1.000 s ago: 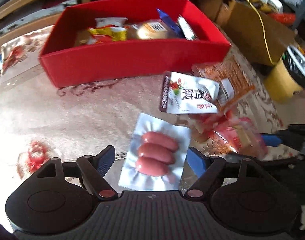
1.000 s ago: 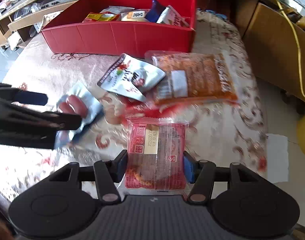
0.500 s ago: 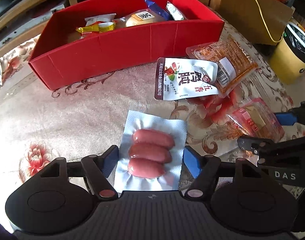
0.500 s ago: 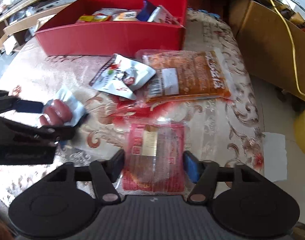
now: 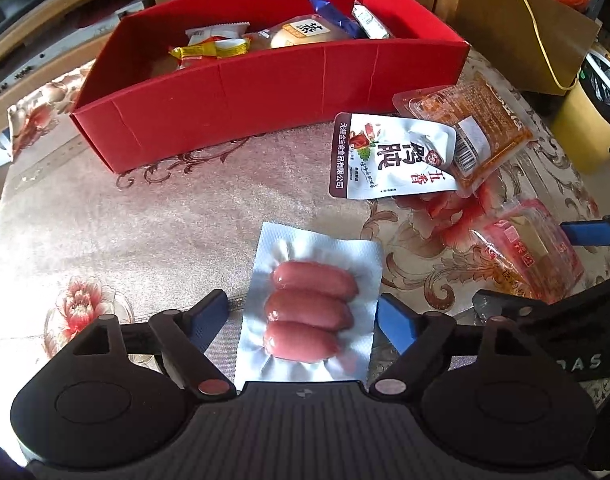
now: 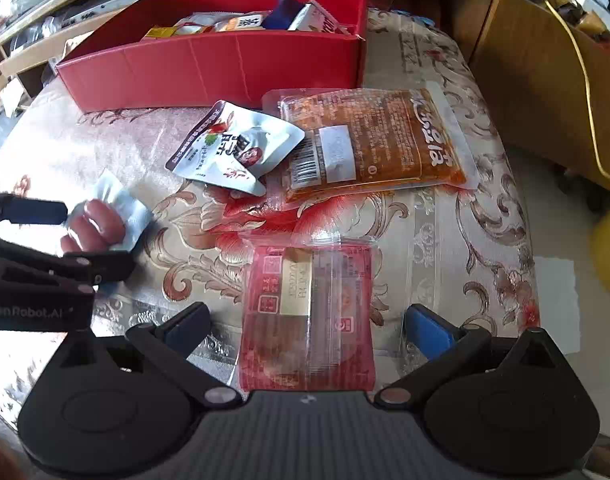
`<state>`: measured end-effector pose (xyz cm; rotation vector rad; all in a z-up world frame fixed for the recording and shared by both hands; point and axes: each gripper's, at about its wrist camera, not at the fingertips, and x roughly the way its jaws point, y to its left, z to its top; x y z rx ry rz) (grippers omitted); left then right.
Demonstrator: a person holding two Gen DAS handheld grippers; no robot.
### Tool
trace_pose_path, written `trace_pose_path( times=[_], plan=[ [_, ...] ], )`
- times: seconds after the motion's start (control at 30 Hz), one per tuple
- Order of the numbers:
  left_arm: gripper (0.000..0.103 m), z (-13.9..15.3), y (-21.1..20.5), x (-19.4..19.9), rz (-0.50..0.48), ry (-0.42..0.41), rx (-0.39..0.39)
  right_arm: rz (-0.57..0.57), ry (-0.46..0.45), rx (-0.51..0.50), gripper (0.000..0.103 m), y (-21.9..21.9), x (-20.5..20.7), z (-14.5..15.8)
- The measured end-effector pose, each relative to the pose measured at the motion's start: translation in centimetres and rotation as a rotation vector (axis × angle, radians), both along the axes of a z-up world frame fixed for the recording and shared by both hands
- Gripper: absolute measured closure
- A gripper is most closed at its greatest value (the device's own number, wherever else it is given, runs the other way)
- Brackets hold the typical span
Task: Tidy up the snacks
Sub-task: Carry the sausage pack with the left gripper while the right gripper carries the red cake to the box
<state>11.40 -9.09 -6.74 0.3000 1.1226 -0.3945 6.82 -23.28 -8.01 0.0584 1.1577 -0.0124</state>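
A clear pack of three pink sausages [image 5: 311, 312] lies flat on the flowered tablecloth between the blue pads of my left gripper [image 5: 301, 316]. Its jaws are opening and the pads stand off the pack's edges. My right gripper [image 6: 309, 330] straddles a red snack pack [image 6: 309, 316]; its jaws are opening wide, with a gap on each side. The red box [image 5: 265, 92] holding several snacks stands at the back. In the right wrist view the left gripper [image 6: 77, 236] shows at the left over the sausage pack [image 6: 101, 220].
A white pouch [image 5: 389, 156] overlaps a flat orange pack [image 5: 477, 128] in front of the box's right end. A cardboard box [image 5: 517, 28] and a yellow bin [image 5: 585, 128] stand beyond the table's right edge. Wooden shelves run behind the box.
The right jaws have spread wide, away from the red pack's sides. The left jaws narrowed a little, then widened again around the sausage pack. Both packs stay on the cloth.
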Motion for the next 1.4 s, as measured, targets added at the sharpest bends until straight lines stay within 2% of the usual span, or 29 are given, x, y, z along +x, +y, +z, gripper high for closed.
trace_pose_path(
  times=[0.03,0.07,0.1,0.17,0.2,0.4,0.83,1.4],
  plan=[
    [0.018,0.0,0.0,0.0,-0.001,0.0,-0.001,-0.003,0.007,0.006,0.004,-0.1,0.0,0.1],
    [0.019,0.0,0.1,0.0,0.0,0.002,-0.004,-0.009,0.007,0.006,0.011,-0.2,-0.1,0.2],
    [0.026,0.1,0.1,0.0,0.0,0.001,-0.008,-0.015,0.0,0.0,0.016,-0.3,-0.2,0.4],
    [0.028,0.4,0.2,-0.2,-0.001,-0.001,-0.015,-0.015,-0.018,-0.007,0.049,-0.2,-0.4,1.0],
    [0.028,0.4,0.3,-0.3,-0.001,0.0,-0.019,-0.008,-0.023,0.008,0.051,-0.1,-0.4,1.4],
    [0.029,1.2,0.5,-0.7,0.0,-0.013,-0.048,0.022,-0.042,-0.006,0.051,1.2,-0.8,2.4],
    [0.029,2.9,0.9,-0.3,0.028,-0.041,-0.103,-0.002,-0.124,0.025,0.051,1.4,0.7,4.7],
    [0.029,5.5,0.5,1.0,0.052,-0.132,-0.126,-0.038,-0.194,0.02,0.051,0.9,2.8,6.7]
  ],
)
